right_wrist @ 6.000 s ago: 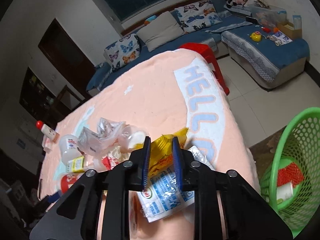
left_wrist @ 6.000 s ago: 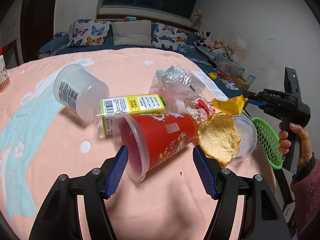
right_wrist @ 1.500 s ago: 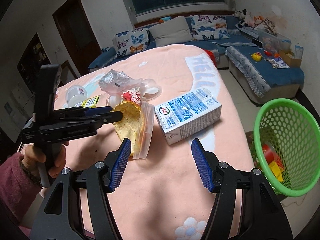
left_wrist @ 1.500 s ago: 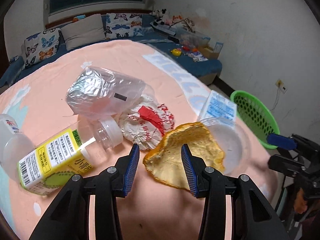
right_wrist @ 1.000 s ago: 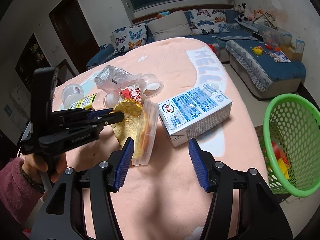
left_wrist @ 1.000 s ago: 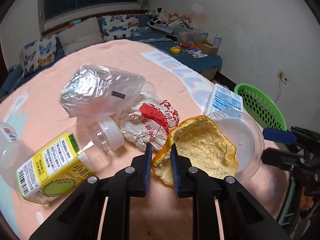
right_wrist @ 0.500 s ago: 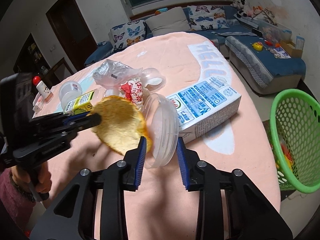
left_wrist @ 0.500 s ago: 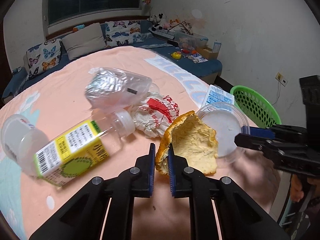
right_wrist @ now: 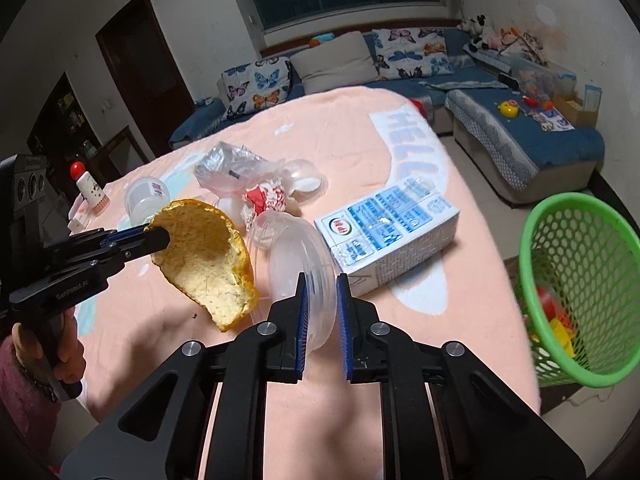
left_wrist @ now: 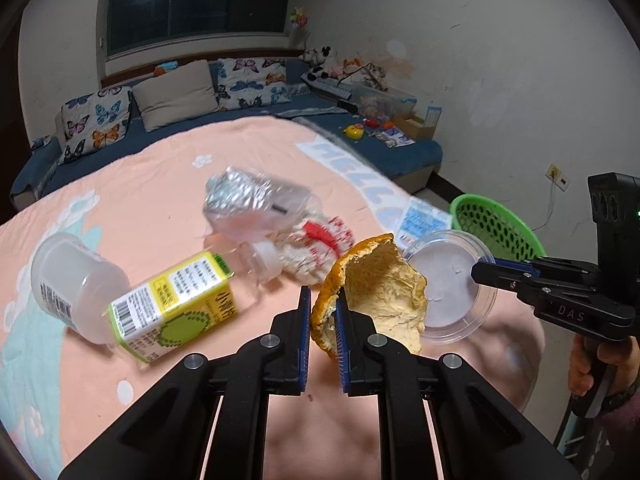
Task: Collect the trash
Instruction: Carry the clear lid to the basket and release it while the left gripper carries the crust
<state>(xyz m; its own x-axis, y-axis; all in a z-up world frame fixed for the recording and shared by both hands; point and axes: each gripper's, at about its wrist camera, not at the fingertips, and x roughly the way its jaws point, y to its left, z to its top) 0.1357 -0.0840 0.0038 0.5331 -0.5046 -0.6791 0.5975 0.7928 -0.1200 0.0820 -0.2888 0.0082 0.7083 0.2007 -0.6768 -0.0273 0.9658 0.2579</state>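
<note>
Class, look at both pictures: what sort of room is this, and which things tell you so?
Most likely a home living room: a blue sofa with butterfly cushions, soft toys along the wall, and a table under a pink cloth.

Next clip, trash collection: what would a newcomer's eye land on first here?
The big orange peel at the centre, pinched by its edge in the left gripper. Right beside it, the right gripper is shut on the rim of a clear plastic lid. The green basket stands off the table's right edge.

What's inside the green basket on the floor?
Through the green basket's mesh, something red and something yellow show. What they are, and anything deeper, is hidden by the wall.
</note>
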